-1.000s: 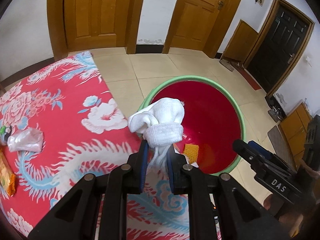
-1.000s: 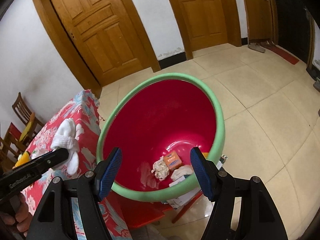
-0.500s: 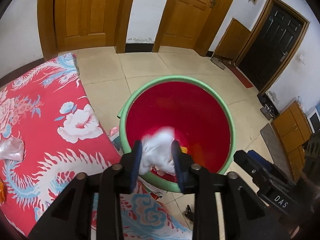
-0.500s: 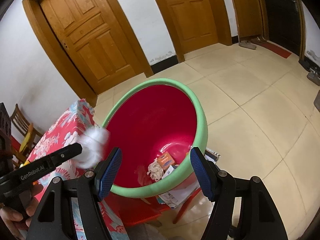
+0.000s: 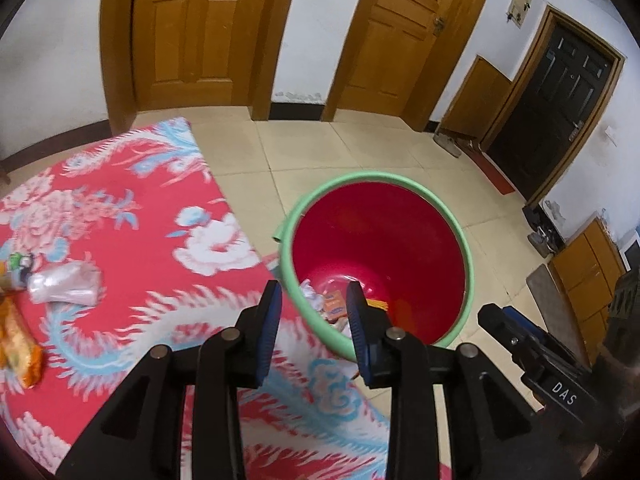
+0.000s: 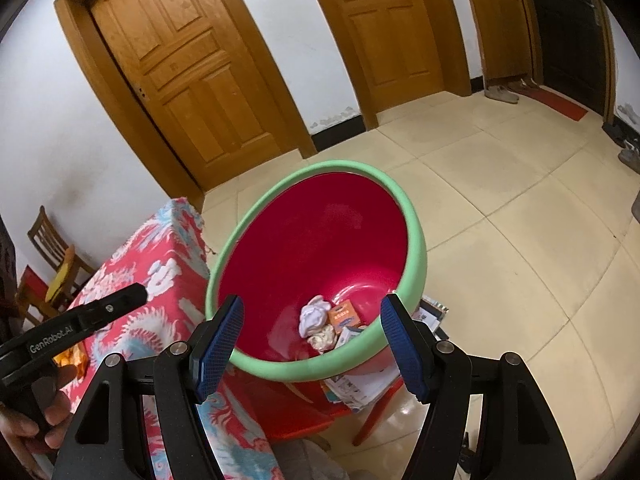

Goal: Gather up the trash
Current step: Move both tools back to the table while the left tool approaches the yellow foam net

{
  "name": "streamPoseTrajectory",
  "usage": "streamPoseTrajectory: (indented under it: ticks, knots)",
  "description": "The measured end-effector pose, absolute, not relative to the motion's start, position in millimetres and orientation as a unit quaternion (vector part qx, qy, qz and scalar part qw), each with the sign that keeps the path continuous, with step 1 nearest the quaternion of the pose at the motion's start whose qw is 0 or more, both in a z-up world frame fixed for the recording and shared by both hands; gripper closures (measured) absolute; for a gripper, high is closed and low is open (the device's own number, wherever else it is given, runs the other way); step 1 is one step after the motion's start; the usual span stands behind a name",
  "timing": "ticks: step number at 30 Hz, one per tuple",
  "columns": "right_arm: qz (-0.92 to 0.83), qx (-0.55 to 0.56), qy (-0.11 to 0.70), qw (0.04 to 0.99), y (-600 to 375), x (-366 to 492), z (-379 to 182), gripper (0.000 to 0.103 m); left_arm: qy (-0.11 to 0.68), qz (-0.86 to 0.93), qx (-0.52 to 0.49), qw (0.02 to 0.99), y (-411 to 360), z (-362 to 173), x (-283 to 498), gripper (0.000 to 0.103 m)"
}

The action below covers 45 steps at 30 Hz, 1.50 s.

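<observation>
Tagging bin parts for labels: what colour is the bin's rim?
Light green rim on a red bin; it shows best in the right wrist view.

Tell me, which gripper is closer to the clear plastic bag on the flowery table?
Left. The left gripper hovers over the table edge, with the clear plastic bag lying off to its left. The right gripper is farther off, beside the red bucket.
</observation>
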State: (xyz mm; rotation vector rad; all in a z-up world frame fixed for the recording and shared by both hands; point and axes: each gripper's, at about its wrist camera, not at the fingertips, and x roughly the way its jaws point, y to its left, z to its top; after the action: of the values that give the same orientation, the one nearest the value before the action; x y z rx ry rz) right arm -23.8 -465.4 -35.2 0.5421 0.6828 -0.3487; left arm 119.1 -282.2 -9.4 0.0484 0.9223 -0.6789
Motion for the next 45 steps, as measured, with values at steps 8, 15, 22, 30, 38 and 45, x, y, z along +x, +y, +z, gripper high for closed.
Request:
streamPoseTrajectory:
  ticks: [8,15,22,30,38,45]
  knots:
    - [-0.147,0.254,0.334,0.896,-445.8,-21.7,-30.2,0.031,0.426,-0.287,0.01,0.858,-240.8,3.3,125.1,0.07]
    - [-0.131,0.245,0.338,0.899,-428.1,-16.5,-23.6,0.031,0.421,-0.256,0.002,0.87,-202.8,7.8,131.9,0.07]
    - [-0.115,0.239,0.35,0.899,-408.9,-9.7,-22.5,0.031,0.415,-0.217,-0.012,0.884,-161.6,12.9,139.0,0.07]
    - [-0.094,0.224,0.36,0.901,-384.5,-1.9,-20.7,0.031,0.404,-0.16,-0.021,0.9,-111.3,19.6,151.6,0.07]
    - [-0.075,0.219,0.373,0.899,-364.7,6.4,-23.0,0.031,0.412,-0.094,0.0,0.906,-73.3,4.2,168.6,0.07]
    - [-0.072,0.215,0.38,0.897,-357.6,8.6,-22.8,0.031,0.426,-0.078,0.008,0.901,-60.4,-10.6,179.9,0.07]
